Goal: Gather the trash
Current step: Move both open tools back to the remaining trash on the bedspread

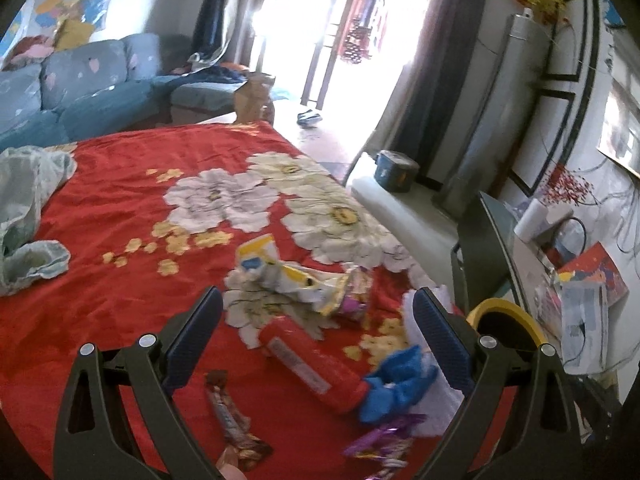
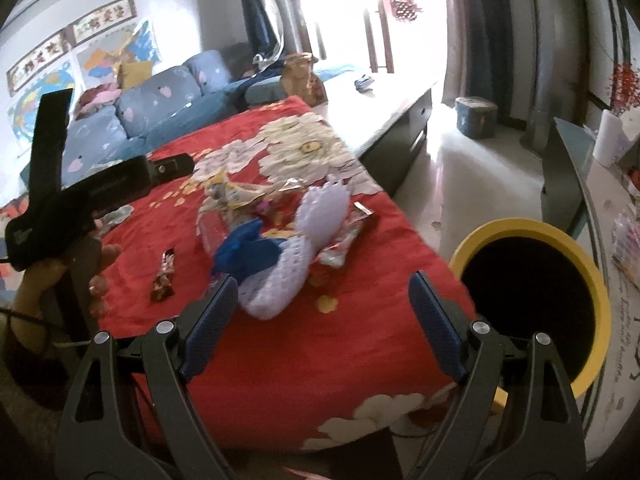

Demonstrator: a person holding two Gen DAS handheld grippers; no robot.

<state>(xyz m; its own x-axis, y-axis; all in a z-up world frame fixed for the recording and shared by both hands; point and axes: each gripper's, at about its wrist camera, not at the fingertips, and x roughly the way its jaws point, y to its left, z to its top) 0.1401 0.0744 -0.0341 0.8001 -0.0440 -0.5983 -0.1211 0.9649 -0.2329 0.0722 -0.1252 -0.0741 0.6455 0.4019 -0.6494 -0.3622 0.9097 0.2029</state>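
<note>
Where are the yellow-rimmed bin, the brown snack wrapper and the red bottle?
yellow-rimmed bin (image 2: 516, 227), right wrist view, far part of the rim
brown snack wrapper (image 2: 164, 278), right wrist view, middle of the wrapper
red bottle (image 1: 308, 364), left wrist view, middle of the body

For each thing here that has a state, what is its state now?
Left gripper: jaws open, empty.
Right gripper: jaws open, empty.
Yellow bin: uncovered, inside too dark to see.
Red bottle: lying on its side.
Brown wrapper: lying flat on the red cloth.
</note>
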